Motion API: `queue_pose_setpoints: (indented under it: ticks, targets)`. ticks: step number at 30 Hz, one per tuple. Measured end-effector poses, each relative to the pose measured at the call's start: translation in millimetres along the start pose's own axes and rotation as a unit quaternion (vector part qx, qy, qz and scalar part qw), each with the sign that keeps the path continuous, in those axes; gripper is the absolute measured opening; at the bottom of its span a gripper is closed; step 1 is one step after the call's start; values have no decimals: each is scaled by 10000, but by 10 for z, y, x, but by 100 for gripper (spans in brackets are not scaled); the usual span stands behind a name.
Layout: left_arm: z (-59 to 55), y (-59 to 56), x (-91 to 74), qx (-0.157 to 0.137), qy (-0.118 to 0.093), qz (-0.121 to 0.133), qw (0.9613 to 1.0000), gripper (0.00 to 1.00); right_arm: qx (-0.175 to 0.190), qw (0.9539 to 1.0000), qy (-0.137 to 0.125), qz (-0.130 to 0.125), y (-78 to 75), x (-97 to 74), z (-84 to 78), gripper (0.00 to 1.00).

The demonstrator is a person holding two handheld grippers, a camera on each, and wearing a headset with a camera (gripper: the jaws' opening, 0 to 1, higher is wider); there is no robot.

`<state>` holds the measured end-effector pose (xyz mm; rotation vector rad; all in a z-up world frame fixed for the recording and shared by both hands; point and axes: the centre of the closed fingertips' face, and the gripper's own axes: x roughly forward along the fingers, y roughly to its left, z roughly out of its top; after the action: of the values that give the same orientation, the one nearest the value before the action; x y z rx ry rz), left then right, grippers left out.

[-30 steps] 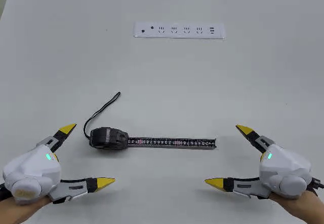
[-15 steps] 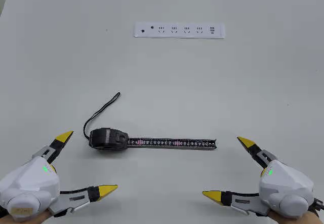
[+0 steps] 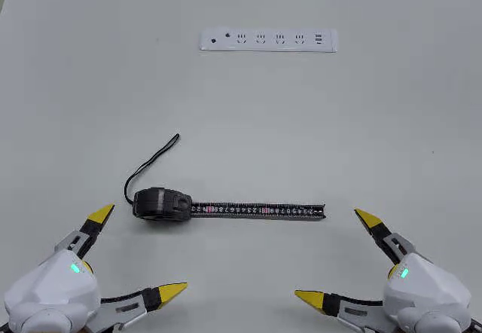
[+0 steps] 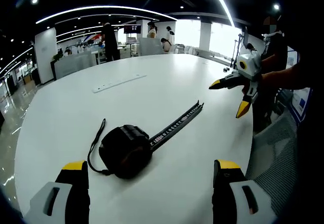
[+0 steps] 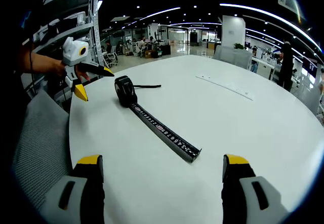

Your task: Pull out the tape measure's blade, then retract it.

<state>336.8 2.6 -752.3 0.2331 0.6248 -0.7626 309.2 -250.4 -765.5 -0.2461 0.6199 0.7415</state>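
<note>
A black tape measure lies on the white table, its blade drawn out to the right and lying flat. A black wrist strap curls away from the case. My left gripper hovers open near the front edge, below and left of the case. My right gripper is open too, below and right of the blade's hook end. Neither touches the tape. The case sits far from the right gripper, with the other gripper beyond it.
A white power strip lies at the far side of the table. The table's rounded edge is close on the right in the left gripper view. Office desks and people stand in the background.
Both grippers have drawn back toward the front edge, lower in the head view. The tape measure and its extended blade have stayed in place.
</note>
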Motion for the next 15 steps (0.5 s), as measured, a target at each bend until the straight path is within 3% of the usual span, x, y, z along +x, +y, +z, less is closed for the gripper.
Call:
queue_pose_setpoints:
  ticks: [10,15]
  targets:
    - [82,-73,-10,-152,-103,296,9994,100,326,9985,-139,-413,39,-67,70,100]
    - [121,-82,-23,-337,-166,557,9977,100,461,9977,-177,-461,121,-88,82,100]
